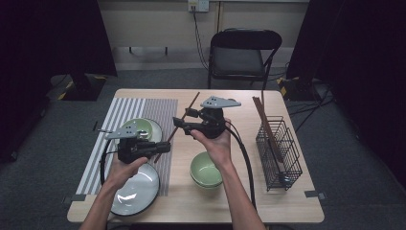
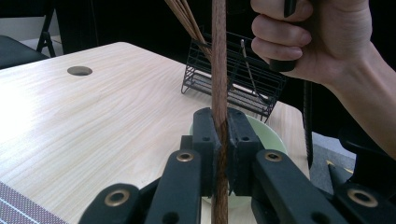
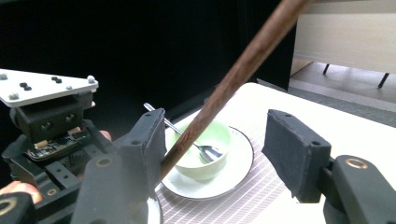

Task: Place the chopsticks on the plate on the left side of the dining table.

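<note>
High view: two hand-held grippers meet over the middle of the surface (image 1: 287, 201), with one chopstick (image 1: 184, 115) running between them.
Task thing: single dark wooden chopstick, held off the surface, above the right edge of the striped mat (image 1: 103, 143).
Long axis: on a clock face laid over the high view, it runs from about 7 o'clock, low at the left hand-held gripper (image 1: 160, 147), to about 1 o'clock, its far tip past the right hand-held gripper (image 1: 179, 123).
Left hand-held gripper: clenched on the chopstick; in the left gripper view the pads (image 2: 205, 135) pinch the stick (image 2: 219, 93) from both sides near its lower end.
Right hand-held gripper: released; in the right gripper view the jaws stand well apart and the chopstick (image 3: 224, 84) crosses the gap, leaning against the left pad (image 3: 149, 140), clear of the right one.
Which hand is nearer: both are at the stick; only the left grips it.
Key relation: from the right hand-held gripper, the stick lies inside its span, off-centre toward the 9 o'clock pad.
Judgement: mid hand-over; the left carries the stick alone.
Nearby: green bowl with spoon (image 3: 203, 149) on a plate (image 1: 155, 130); second green bowl (image 1: 206, 168); wire rack (image 1: 280, 153) with more chopsticks at 3 o'clock.
</note>
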Tool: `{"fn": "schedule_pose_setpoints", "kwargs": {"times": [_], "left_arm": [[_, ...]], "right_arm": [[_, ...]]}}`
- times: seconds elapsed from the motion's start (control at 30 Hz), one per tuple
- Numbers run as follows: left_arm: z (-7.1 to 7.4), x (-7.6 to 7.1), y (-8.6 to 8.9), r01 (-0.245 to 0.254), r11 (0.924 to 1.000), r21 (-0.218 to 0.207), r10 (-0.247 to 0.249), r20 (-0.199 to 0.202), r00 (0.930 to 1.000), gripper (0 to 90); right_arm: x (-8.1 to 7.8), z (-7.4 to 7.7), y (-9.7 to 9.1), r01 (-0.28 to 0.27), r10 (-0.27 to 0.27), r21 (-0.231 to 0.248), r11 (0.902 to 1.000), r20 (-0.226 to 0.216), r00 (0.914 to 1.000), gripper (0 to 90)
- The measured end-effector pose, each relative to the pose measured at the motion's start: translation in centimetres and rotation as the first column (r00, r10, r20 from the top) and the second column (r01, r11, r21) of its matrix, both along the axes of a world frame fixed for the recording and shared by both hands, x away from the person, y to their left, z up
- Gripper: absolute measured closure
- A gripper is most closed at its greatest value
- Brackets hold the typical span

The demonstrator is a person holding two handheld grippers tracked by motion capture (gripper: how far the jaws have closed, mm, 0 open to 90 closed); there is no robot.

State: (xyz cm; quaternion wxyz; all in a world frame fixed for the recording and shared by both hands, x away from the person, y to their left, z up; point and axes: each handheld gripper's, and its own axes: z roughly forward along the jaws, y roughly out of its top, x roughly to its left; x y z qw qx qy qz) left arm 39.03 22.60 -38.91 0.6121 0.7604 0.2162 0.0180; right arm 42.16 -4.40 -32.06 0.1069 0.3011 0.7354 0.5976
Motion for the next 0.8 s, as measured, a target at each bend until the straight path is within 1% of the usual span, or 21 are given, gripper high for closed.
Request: {"fn": "schedule_pose_setpoints", "kwargs": {"times": [0.13,0.17,0.23,0.3,0.47,0.57,0.7,0.73,0.8], "left_arm": [[0.04,-0.04,0.04,-0.003,1.0000,-0.004,0.003,-0.001,1.0000,84.2],[0.07,-0.03,0.09,-0.006,1.0000,0.000,0.006,0.003,1.0000,84.2],[0.07,0.02,0.18,-0.003,0.9999,-0.011,0.003,-0.002,1.0000,84.2],[0.14,0.03,0.27,-0.004,0.9999,-0.014,0.004,0.000,1.0000,84.2],[0.18,0.01,0.43,-0.009,0.9999,-0.010,0.009,0.003,1.0000,84.2],[0.20,-0.01,0.43,-0.013,0.9999,-0.008,0.013,0.004,0.9999,84.2],[0.22,-0.10,0.41,-0.013,0.9999,-0.002,0.013,0.002,0.9999,84.3],[0.23,-0.11,0.40,-0.010,0.9999,-0.007,0.010,0.005,0.9999,84.2],[0.31,-0.17,0.44,-0.017,0.9998,0.010,0.017,0.008,0.9998,84.2]], "right_arm": [[0.08,-0.09,-0.17,0.007,-0.007,-0.005,1.0000,0.001,1.0000,36.8],[0.10,-0.13,-0.25,0.010,-0.010,-0.006,0.9999,0.001,1.0000,36.6],[0.11,-0.20,-0.34,0.014,-0.014,-0.006,0.9999,-0.001,0.9999,36.4],[0.14,-0.34,-0.45,0.019,-0.019,-0.001,0.9998,-0.001,0.9998,36.0],[0.27,-0.64,-0.60,0.025,-0.025,-0.004,0.9997,-0.008,0.9997,34.7],[0.33,-0.66,-0.64,0.016,-0.016,-0.001,0.9999,-0.009,0.9998,36.9],[0.30,-0.51,-0.63,0.016,-0.015,-0.010,0.9998,0.003,0.9999,34.2],[0.27,-0.45,-0.67,0.016,-0.016,-0.009,0.9998,0.008,0.9998,32.9],[0.28,-0.29,-0.82,0.023,-0.023,-0.006,0.9997,0.015,0.9996,30.9]]}}
